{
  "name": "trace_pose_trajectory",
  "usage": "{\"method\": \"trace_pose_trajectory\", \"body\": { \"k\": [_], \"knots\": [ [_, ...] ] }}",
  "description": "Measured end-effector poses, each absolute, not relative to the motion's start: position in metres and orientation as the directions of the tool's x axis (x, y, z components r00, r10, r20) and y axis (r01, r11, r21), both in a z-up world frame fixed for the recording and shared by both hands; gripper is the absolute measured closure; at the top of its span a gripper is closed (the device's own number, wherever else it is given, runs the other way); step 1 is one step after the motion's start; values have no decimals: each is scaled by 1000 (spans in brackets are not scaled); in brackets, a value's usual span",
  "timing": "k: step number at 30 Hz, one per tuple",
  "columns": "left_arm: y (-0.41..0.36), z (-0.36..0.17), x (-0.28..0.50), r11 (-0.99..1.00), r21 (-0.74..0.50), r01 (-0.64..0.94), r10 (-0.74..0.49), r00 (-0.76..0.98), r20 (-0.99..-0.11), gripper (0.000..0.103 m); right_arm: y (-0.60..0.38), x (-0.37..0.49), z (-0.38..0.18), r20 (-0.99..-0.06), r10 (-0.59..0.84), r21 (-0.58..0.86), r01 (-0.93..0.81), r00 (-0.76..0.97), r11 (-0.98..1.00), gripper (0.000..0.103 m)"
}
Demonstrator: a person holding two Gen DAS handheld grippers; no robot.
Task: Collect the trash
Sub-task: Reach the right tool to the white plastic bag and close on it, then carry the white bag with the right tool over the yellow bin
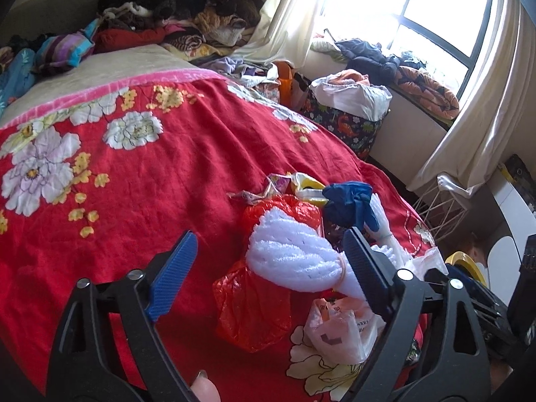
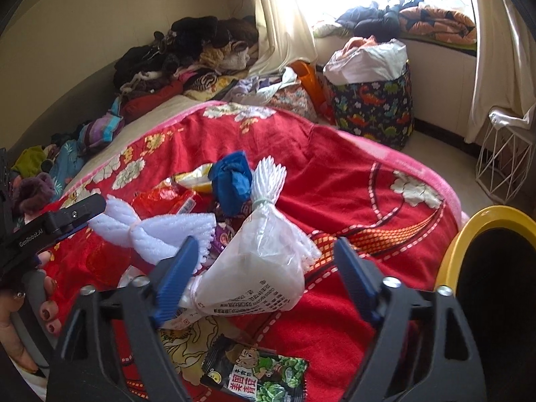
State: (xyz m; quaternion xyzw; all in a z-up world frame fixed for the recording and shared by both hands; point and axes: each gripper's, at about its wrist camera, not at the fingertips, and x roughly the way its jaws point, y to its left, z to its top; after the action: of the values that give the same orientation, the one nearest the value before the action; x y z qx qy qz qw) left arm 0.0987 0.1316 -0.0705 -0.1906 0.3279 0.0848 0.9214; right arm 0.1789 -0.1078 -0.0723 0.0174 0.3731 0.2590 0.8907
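Note:
A heap of trash lies on the red flowered blanket [image 1: 140,181]. In the left wrist view my left gripper [image 1: 268,264] is open above a white foam net [image 1: 291,258] and a red plastic bag [image 1: 251,308], beside a blue glove [image 1: 348,204] and a white printed bag [image 1: 338,331]. In the right wrist view my right gripper [image 2: 264,264] is open around a white plastic bag tied with a band [image 2: 261,251]. The foam net [image 2: 157,234], blue glove [image 2: 231,181] and a dark snack wrapper [image 2: 258,375] lie close by. The left gripper [image 2: 80,211] shows at left.
A yellow-rimmed black bin [image 2: 495,268] stands at the bed's right edge, also in the left wrist view [image 1: 465,264]. A white wire basket [image 2: 506,154], a dinosaur-print hamper [image 2: 375,110] and piled clothes [image 1: 174,10] surround the bed. The window sill holds blankets [image 1: 425,83].

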Motion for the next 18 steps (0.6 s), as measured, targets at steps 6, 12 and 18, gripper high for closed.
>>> {"method": "trace_pose_trajectory", "body": {
  "k": [6, 12, 18],
  "knots": [
    [129, -74, 99, 905, -308, -292, 18, 751, -660, 48, -102, 176, -74, -654, 497, 233, -472, 571, 850, 68],
    [123, -65, 94, 915, -306, -262, 13, 778, -628, 96, -103, 169, -63, -621, 505, 216, -489, 599, 845, 78],
    [121, -39, 82, 918, -335, -214, -5, 837, -548, 98, -113, 160, -43, -568, 531, 232, -497, 629, 836, 83]
  ]
}}
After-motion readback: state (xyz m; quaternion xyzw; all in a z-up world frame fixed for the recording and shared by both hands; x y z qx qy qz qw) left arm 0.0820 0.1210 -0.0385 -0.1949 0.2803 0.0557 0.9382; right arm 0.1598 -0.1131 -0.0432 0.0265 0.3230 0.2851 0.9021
